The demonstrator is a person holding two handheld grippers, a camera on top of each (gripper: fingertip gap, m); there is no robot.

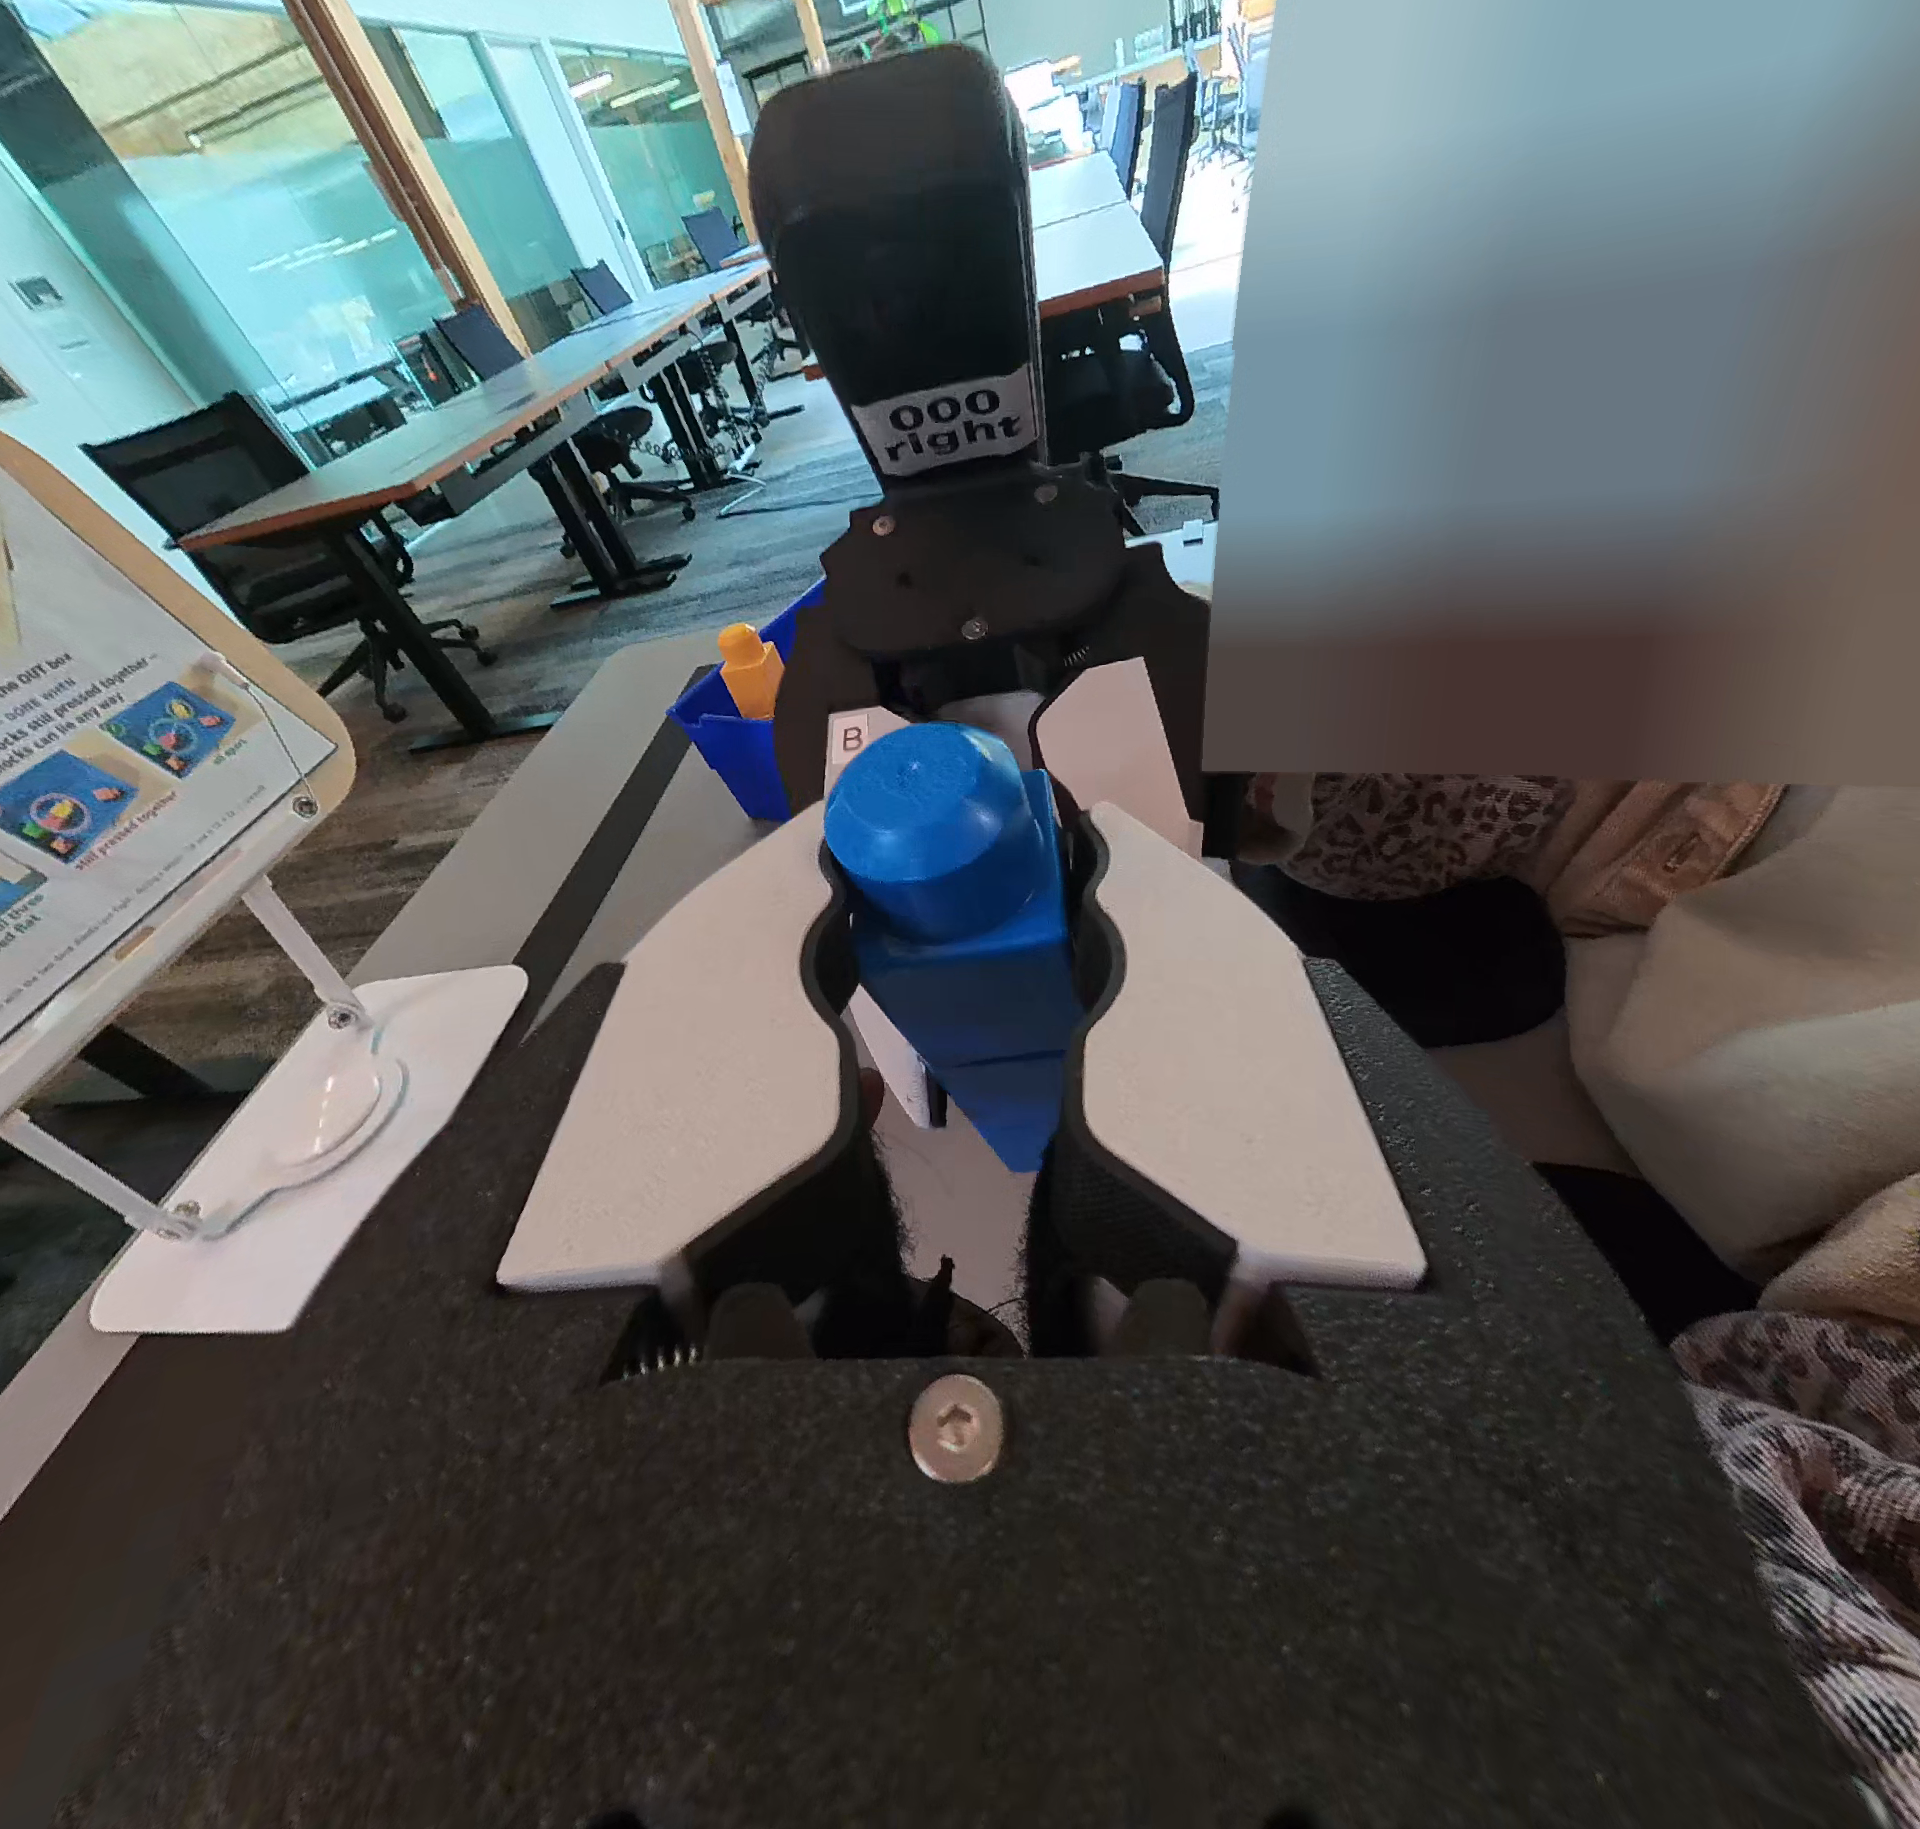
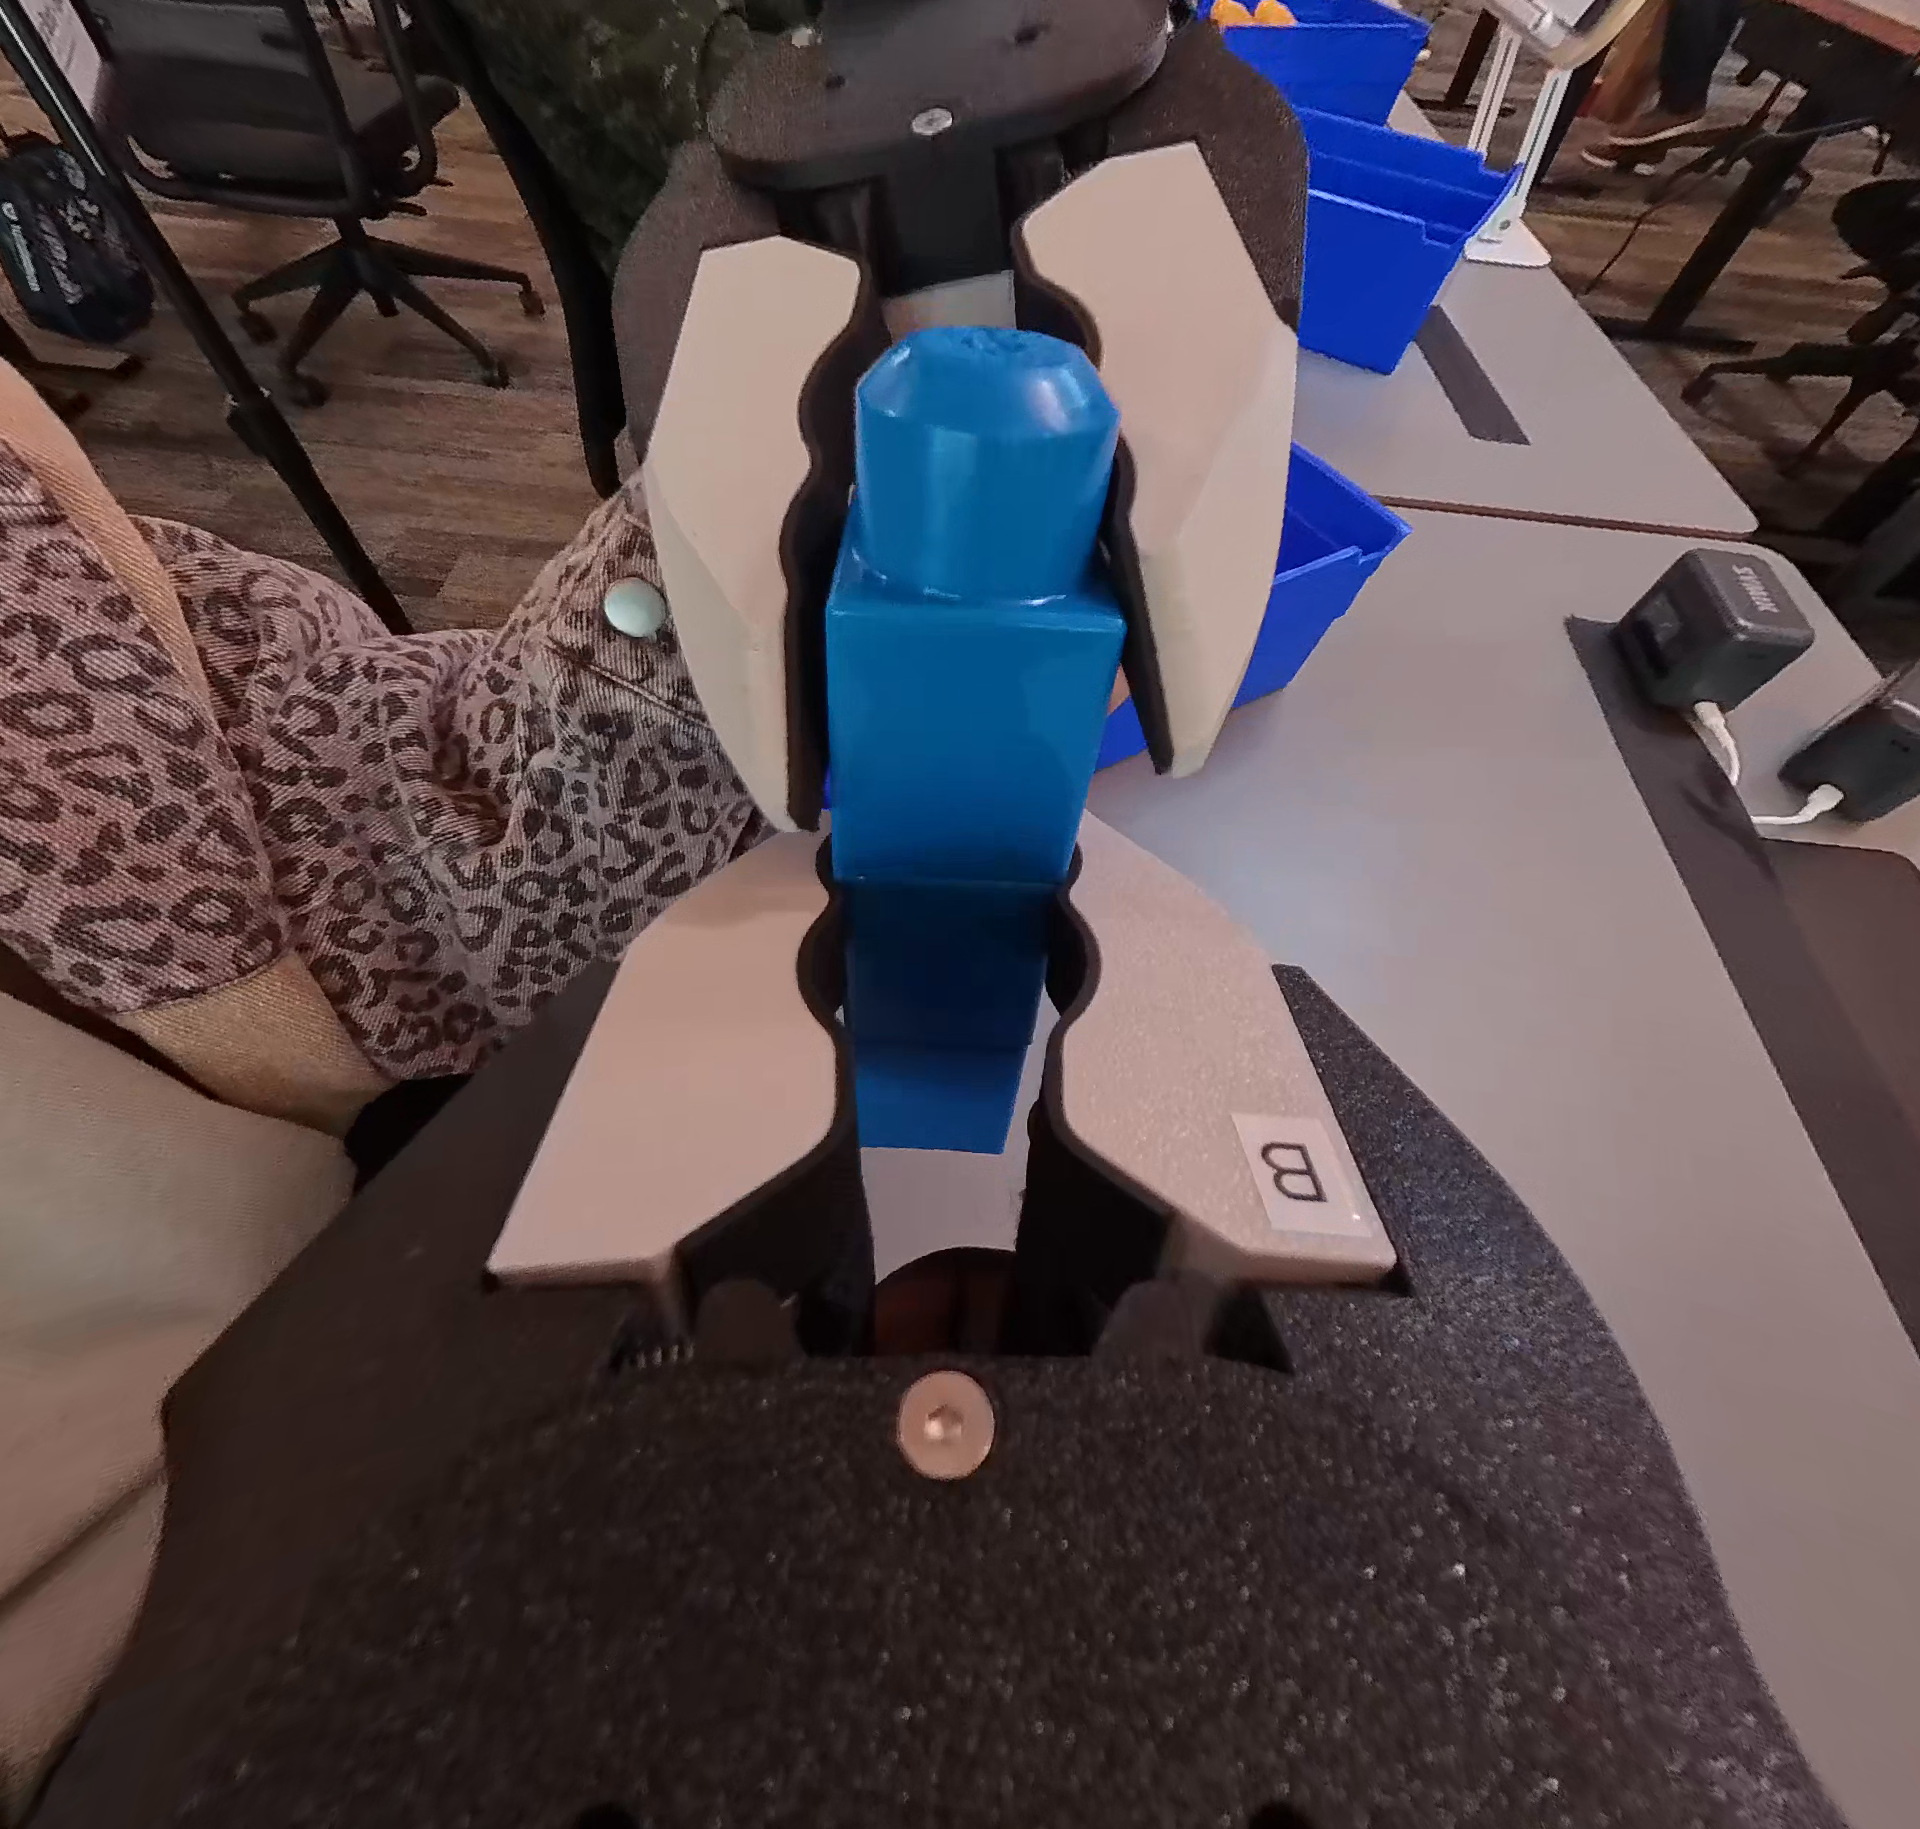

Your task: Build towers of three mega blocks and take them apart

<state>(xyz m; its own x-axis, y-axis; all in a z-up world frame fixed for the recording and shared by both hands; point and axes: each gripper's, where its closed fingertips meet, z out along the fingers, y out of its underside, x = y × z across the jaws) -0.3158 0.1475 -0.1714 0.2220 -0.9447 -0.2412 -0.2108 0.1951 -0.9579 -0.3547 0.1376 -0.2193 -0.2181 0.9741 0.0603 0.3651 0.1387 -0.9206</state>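
Observation:
A tower of three blue mega blocks (image 2: 971, 730) is held in the air between both grippers, which face each other. My left gripper (image 1: 956, 844) is shut on the top block (image 1: 966, 969), whose round stud (image 1: 920, 823) stands free. In the right wrist view the left gripper (image 2: 987, 782) clamps that same top block. My right gripper (image 2: 951, 865) is shut on the darker block below it (image 2: 945, 958), and a third block (image 2: 935, 1093) sits nearer its palm. In the left wrist view the right gripper (image 1: 977, 714) shows behind the stud, fingers mostly hidden.
A grey table (image 2: 1403, 844) lies below. Several blue bins (image 2: 1382, 221) stand along it, one holding an orange block (image 1: 750, 673). A tilted instruction board (image 1: 135, 792) on a white stand is at the left. A black charger (image 2: 1704, 626) lies at the right. A person's leopard-print clothing (image 2: 312, 719) is close by.

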